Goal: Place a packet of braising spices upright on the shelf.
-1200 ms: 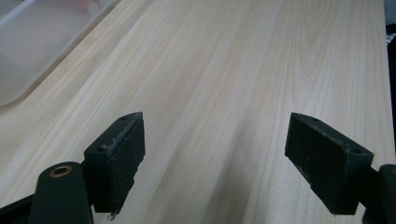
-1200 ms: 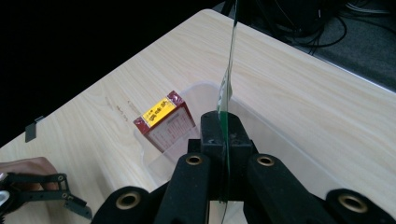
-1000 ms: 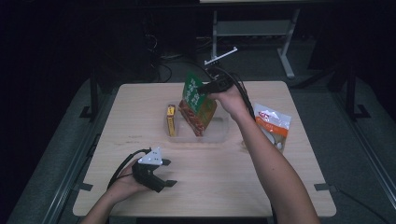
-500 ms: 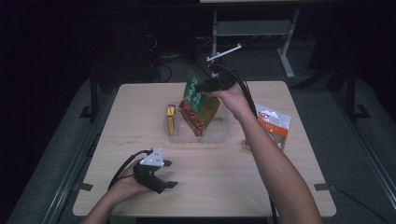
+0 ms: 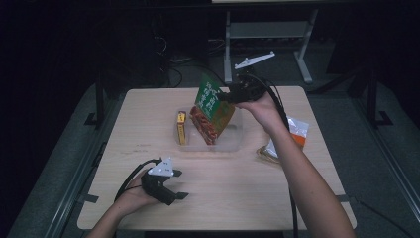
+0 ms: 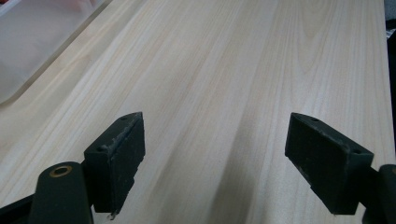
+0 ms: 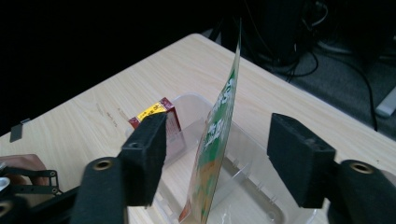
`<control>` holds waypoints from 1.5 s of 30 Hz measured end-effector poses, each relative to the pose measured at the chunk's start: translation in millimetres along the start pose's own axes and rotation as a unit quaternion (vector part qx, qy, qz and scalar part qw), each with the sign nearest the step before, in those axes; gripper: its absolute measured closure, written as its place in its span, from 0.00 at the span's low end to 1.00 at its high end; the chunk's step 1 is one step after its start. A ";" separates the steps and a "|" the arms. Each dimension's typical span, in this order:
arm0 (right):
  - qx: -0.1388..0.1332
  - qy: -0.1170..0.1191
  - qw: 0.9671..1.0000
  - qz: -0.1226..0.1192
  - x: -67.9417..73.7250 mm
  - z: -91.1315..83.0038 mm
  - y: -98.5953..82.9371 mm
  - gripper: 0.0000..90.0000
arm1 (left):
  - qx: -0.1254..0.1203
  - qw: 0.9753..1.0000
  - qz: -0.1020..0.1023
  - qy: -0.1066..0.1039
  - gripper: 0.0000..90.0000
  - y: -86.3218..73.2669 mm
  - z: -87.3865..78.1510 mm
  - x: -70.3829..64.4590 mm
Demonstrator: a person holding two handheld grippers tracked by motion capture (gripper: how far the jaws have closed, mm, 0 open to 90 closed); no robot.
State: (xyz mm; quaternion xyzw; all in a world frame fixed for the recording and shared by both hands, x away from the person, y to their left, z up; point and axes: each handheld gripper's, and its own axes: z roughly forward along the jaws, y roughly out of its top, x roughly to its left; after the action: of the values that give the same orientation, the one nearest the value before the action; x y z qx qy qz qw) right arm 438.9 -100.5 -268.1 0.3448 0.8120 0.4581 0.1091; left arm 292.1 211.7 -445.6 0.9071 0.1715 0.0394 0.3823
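Your right tool [image 5: 229,95] is up over the clear plastic tub [image 5: 233,141] at the far middle of the pale wooden worktop [image 5: 148,124]. Its jaws stand apart, one on each side of the flat green and orange snack bag [image 5: 210,101], and do not pinch it. The bag stands tilted, its low end down in the tub. The white writing on its green top is too small to read. A thin yellow and red box [image 5: 181,128] stands on edge at the tub's left side; its label cannot be read either. Your right arm reaches far forward, hand high. Your left tool [image 5: 173,186] rests low on the near worktop, jaws wide apart and holding nothing. An orange and white packet [image 5: 296,133] lies to the right of the tub.
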 end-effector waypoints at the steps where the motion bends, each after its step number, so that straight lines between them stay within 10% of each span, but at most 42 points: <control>1: -0.007 0.000 1.000 0.001 0.8 -4.0 -2.9 0.41 | -0.001 1.000 0.000 0.001 0.22 -0.1 -0.2 0.2; 45: 0.013 0.003 0.999 -0.039 11.3 -38.6 -152.8 0.38 | 0.002 1.000 -0.012 0.008 0.22 -3.0 -2.2 2.9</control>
State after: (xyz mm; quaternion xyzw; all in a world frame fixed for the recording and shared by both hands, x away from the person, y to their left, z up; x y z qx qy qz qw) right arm 341.2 -171.2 -370.2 0.3131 0.8312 0.4435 0.1200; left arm 293.5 216.1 -446.3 0.9054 0.1857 0.0412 0.3795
